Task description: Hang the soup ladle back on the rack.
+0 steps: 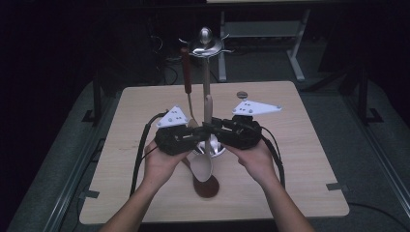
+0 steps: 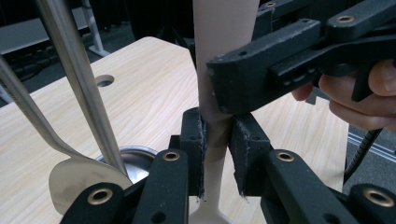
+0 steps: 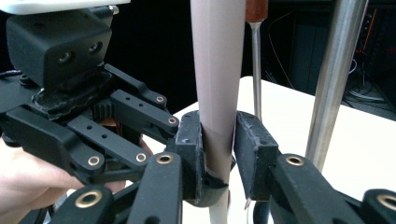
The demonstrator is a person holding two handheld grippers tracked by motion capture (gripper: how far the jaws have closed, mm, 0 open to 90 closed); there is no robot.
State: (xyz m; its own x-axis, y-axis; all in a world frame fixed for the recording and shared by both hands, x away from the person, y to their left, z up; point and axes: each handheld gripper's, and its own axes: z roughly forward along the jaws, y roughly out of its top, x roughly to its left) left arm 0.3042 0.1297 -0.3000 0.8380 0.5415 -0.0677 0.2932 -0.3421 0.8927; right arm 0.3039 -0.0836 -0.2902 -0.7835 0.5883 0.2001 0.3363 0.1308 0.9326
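A beige spoon (image 1: 201, 166) hangs from a metal utensil stand (image 1: 206, 72) at the table's middle. Both grippers hold its handle from opposite sides. My left gripper (image 1: 196, 135) is shut on the narrow lower part of the handle (image 2: 219, 46), pads pressed on both sides (image 2: 217, 154). Just above it, my right gripper (image 1: 212, 126) has its pads against the wider part of the handle (image 3: 217, 60), which stands upright between them (image 3: 218, 149). The right gripper's black jaw (image 2: 247, 79) shows close above in the left gripper view.
A brown-handled metal utensil (image 1: 185, 67) hangs on the stand's left, its blade (image 2: 84, 179) near the round steel base (image 2: 135, 161). A dark brown spoon bowl (image 1: 205, 187) lies lower at the front. The stand's pole (image 3: 334, 79) rises close behind. The wooden table (image 1: 300, 159) has a hole (image 1: 241, 94).
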